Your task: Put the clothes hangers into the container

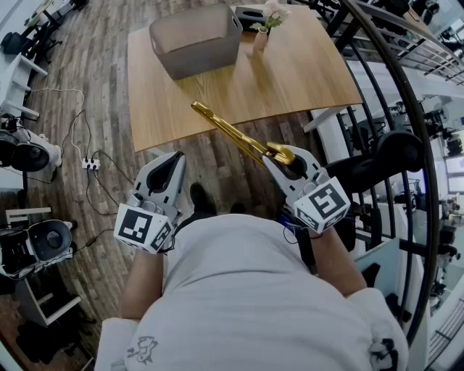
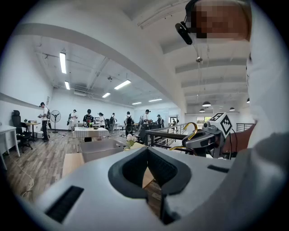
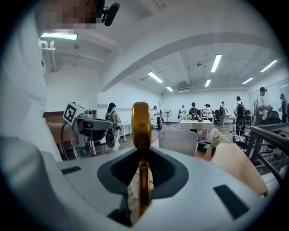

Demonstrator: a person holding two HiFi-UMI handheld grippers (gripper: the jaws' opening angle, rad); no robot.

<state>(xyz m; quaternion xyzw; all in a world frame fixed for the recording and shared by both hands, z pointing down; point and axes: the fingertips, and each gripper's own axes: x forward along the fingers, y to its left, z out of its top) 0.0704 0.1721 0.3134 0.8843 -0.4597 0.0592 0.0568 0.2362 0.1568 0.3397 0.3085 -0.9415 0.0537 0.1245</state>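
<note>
My right gripper (image 1: 281, 156) is shut on a gold clothes hanger (image 1: 230, 133), near its hook end. The hanger's arm sticks out to the upper left, over the floor, toward the near edge of the wooden table (image 1: 297, 83). In the right gripper view the hanger (image 3: 141, 124) stands upright between the jaws. A grey container (image 1: 199, 54) sits at the far side of the table, apart from both grippers. My left gripper (image 1: 171, 162) hovers over the floor at the left, shut with nothing in it.
Next to the container are a small vase of flowers (image 1: 264, 27) and a dark box (image 1: 250, 14). A black curved railing (image 1: 409, 145) runs close along my right. A power strip and cables (image 1: 90, 164) lie on the floor at the left.
</note>
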